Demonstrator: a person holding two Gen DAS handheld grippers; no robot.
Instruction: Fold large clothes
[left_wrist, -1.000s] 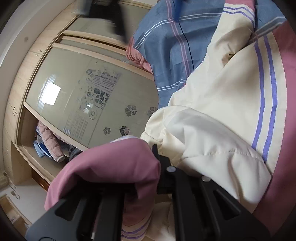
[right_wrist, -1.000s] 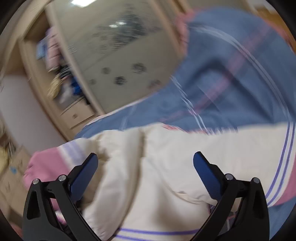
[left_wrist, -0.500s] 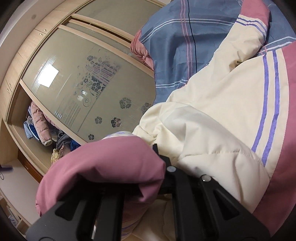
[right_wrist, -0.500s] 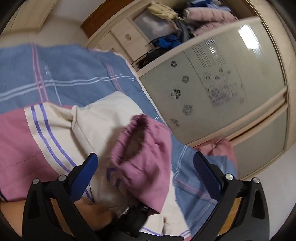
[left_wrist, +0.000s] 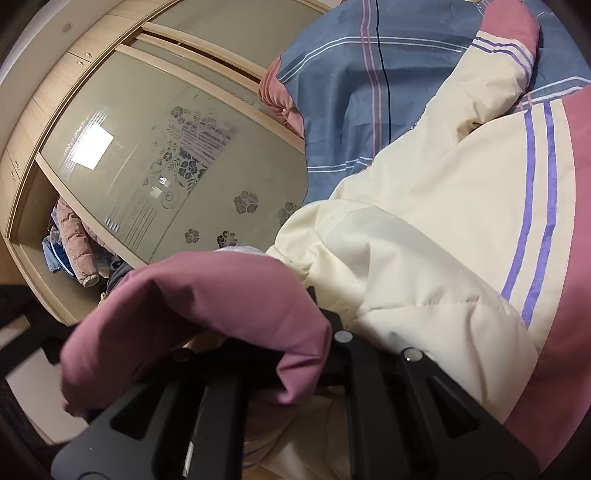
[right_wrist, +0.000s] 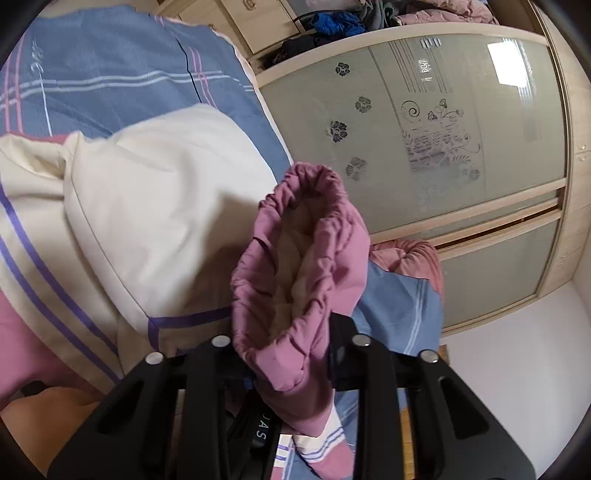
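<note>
A cream padded jacket (left_wrist: 424, 229) with pink panels and purple stripes lies on a blue plaid bed cover (left_wrist: 343, 92). My left gripper (left_wrist: 258, 354) is shut on its pink sleeve end (left_wrist: 207, 306), which drapes over the fingers and hides them. In the right wrist view my right gripper (right_wrist: 291, 354) is shut on the same sleeve's gathered pink cuff (right_wrist: 303, 266), whose opening faces the camera. The jacket body (right_wrist: 147, 192) lies to the left. The other sleeve (left_wrist: 502, 55) stretches away at the top right.
A sliding wardrobe with frosted flower-patterned doors (left_wrist: 177, 173) stands beside the bed. Its open section holds piled clothes (left_wrist: 74, 240). A pink quilt (right_wrist: 406, 254) lies at the bed's far end. The person's hand (right_wrist: 48, 417) shows at the lower left.
My right gripper was open above the jacket, swung round towards the sleeve, and has now shut on the pink cuff. The left gripper has kept its hold on the sleeve.
</note>
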